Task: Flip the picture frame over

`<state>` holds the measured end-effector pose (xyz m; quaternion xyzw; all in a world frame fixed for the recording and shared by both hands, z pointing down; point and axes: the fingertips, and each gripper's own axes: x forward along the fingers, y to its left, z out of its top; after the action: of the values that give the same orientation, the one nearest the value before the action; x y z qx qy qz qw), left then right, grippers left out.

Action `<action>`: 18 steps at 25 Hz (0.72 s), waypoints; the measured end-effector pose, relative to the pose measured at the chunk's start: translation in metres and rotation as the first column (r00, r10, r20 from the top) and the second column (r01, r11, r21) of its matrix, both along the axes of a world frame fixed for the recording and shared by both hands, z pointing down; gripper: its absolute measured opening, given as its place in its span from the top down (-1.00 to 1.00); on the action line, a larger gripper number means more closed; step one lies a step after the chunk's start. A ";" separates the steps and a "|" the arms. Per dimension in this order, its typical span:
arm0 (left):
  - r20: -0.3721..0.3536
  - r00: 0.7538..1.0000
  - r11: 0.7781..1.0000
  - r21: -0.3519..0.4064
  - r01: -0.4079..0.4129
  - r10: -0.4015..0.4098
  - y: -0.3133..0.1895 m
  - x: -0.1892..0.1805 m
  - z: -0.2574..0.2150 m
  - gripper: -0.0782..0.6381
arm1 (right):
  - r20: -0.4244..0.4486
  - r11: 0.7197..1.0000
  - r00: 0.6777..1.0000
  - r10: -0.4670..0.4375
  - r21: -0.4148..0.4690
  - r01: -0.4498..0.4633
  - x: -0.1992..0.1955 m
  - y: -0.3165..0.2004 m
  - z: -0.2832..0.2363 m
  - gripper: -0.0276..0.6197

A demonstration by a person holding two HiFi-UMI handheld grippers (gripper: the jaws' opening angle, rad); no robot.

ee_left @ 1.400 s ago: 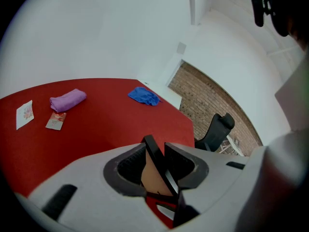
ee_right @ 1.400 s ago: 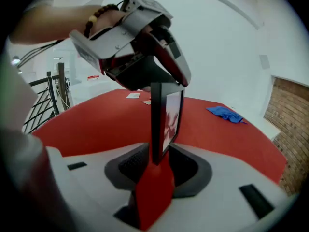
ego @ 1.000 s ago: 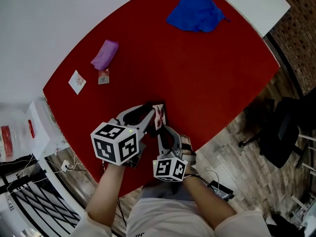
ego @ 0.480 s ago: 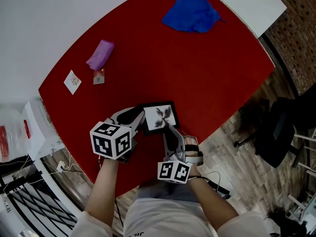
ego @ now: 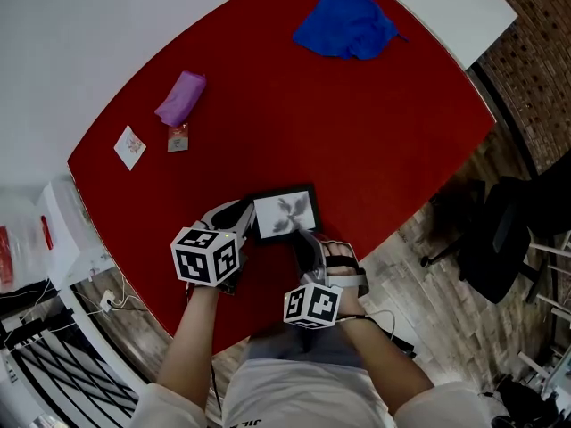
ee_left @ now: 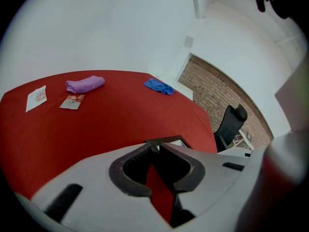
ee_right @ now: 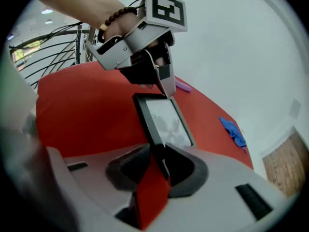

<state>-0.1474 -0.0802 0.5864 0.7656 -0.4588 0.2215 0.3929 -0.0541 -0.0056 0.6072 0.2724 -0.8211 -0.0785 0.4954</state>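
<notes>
Picture frame: lies flat on the red table, print side up; near the front edge, close to the person
Left gripper: jaws have just been closing; now narrow, with the tips seemingly pinching the frame's left corner
Right gripper: jaws close together on the frame's near rim; the thin black edge sits between the pads
Slip risk: both holds take only a slim rim at the tips; a lift could let the frame pivot or drop out
Twist risk: the two clamps moving unevenly may rack the frame or strain its glazing
Edge risk: a nudge toward the person could push it off the table
</notes>
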 end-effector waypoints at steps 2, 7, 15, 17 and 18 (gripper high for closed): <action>0.005 1.000 1.000 -0.008 0.007 -0.007 0.002 -0.002 0.008 0.64 | 0.018 0.999 1.000 0.012 -0.045 -0.011 -0.001 0.003 0.007 0.63; 0.011 1.000 0.999 -0.043 0.015 -0.015 0.011 -0.001 0.027 0.75 | 0.038 0.994 0.995 0.088 -0.075 -0.085 0.005 -0.002 0.012 0.90; 0.020 1.000 0.998 -0.066 0.009 -0.008 0.020 0.005 0.045 0.76 | 0.079 0.980 0.984 0.159 -0.135 -0.147 0.017 -0.017 0.017 0.90; 0.020 1.000 0.999 -0.037 0.005 -0.005 0.017 0.005 0.041 0.76 | 0.130 0.975 0.973 0.190 -0.145 -0.171 0.015 -0.020 0.011 0.90; 0.022 1.000 1.000 -0.004 0.003 -0.003 0.015 0.006 0.034 0.76 | 0.176 0.970 0.960 0.216 -0.155 -0.189 0.014 -0.021 0.003 0.90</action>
<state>-0.1418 -0.0652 0.6200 0.7616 -0.4640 0.2301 0.3895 -0.0399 -0.0266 0.6102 0.3268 -0.8361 0.0558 0.4371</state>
